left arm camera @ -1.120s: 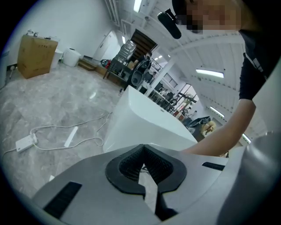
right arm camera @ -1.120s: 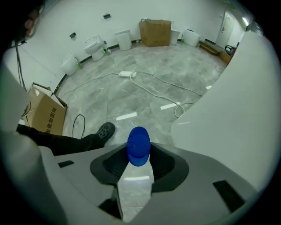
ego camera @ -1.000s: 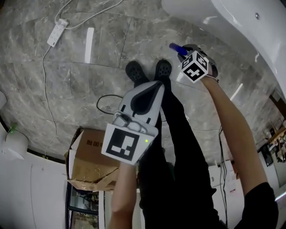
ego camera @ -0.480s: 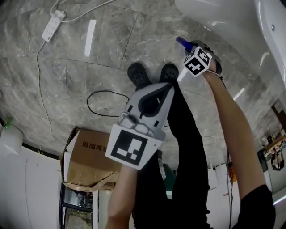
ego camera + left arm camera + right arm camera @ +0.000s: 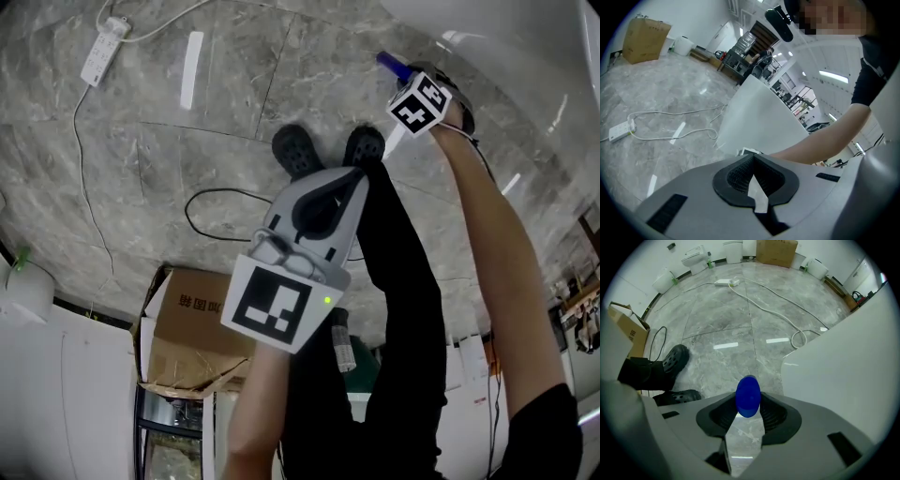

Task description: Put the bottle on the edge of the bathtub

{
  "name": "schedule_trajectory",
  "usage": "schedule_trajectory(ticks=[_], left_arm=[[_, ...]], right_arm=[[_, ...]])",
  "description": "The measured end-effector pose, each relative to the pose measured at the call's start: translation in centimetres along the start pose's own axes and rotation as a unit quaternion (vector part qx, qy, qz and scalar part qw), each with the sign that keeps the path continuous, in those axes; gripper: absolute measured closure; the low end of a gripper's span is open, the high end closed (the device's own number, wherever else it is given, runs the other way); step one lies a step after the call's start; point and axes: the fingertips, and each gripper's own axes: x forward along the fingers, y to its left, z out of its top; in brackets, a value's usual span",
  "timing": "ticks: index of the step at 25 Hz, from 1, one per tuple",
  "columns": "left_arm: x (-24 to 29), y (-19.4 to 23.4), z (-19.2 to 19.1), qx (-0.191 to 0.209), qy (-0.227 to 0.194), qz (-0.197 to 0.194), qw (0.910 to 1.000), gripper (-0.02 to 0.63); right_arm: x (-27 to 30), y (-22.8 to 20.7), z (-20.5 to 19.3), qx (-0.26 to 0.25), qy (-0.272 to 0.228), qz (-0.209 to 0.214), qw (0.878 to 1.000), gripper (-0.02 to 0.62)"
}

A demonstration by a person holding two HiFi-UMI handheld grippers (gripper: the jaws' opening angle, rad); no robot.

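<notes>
A bottle with a blue end (image 5: 385,64) sticks out of my right gripper (image 5: 397,77), which is shut on it, at the top right of the head view. It hangs above the floor, just beside the white bathtub wall (image 5: 525,37). In the right gripper view the blue bottle (image 5: 748,396) sits pinched between the dark pads, with the bathtub (image 5: 848,357) filling the right side. My left gripper (image 5: 352,176) hangs mid-frame over the person's legs, shut and holding nothing. In the left gripper view the left gripper (image 5: 753,161) faces the tub's white side (image 5: 759,122).
The person's black shoes (image 5: 292,150) stand on the grey marble floor. A black cable loop (image 5: 216,211) lies left of them. A white power strip (image 5: 100,52) with its cord is at the far left. An open cardboard box (image 5: 187,323) sits near the lower left.
My right gripper has carried the bottle further up and right, closer to the bathtub wall. The left gripper has stayed shut and has hardly shifted.
</notes>
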Motion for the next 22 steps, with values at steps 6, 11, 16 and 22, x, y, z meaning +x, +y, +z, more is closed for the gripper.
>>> schedule_trajectory(ticks=[6,11,16,22], left_arm=[[0.4,0.1,-0.7,-0.007,0.009,-0.006,0.9999,0.598],[0.3,-0.1,-1.0,-0.004,0.008,-0.01,0.9999,0.598],[0.3,-0.2,-1.0,-0.002,0.012,-0.009,0.9999,0.598],[0.2,-0.8,-0.3,0.0,0.011,-0.011,0.9999,0.598]], right_arm=[[1.1,-0.4,-0.2,0.001,0.009,-0.012,1.0,0.449],[1.2,-0.7,-0.3,0.001,0.016,-0.027,1.0,0.451],[0.8,-0.5,-0.4,0.004,0.016,-0.028,0.999,0.451],[-0.2,-0.8,-0.8,0.009,0.015,-0.029,0.999,0.466]])
